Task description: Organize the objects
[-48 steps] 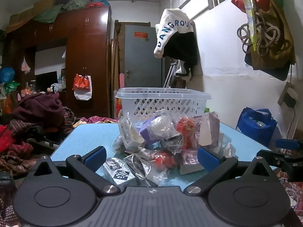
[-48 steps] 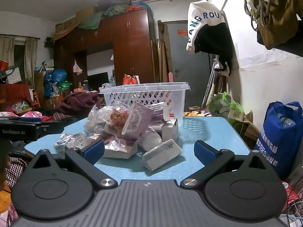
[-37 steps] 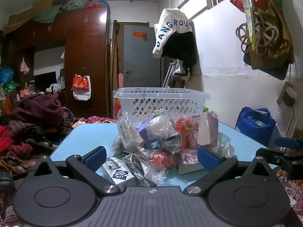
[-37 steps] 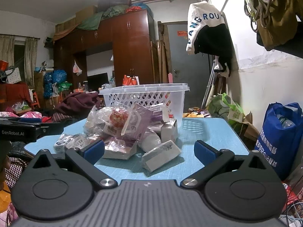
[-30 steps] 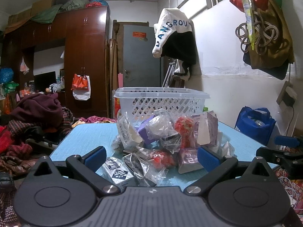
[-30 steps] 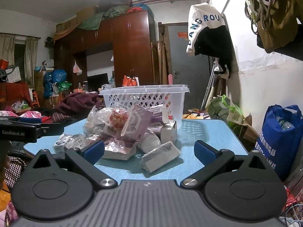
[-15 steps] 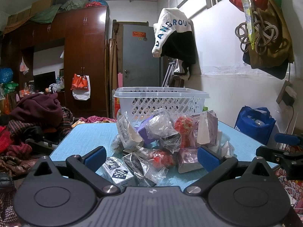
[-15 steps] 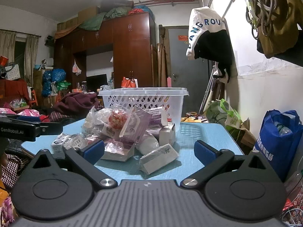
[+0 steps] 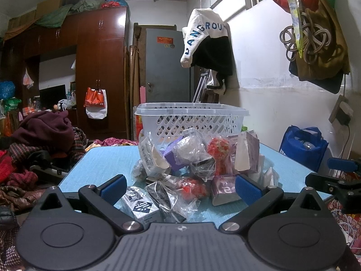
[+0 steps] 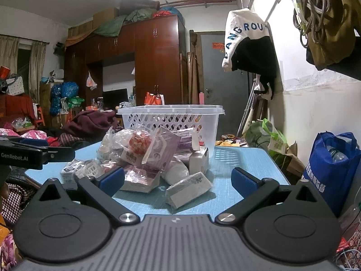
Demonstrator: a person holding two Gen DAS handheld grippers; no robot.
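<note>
Left hand-held gripper (image 9: 179, 186): released, empty, low centre of frame.
Right hand-held gripper (image 10: 178, 179): released, empty too.
Pile (image 9: 198, 162): mid-frame on the desk (image 9: 101, 160), before the basket (image 9: 191, 119).
Risk: slippery wrappers could slide out; pulling one may topple the heap.

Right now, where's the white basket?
In both views the basket stands on the blue table, directly behind the pile of packets.
</note>
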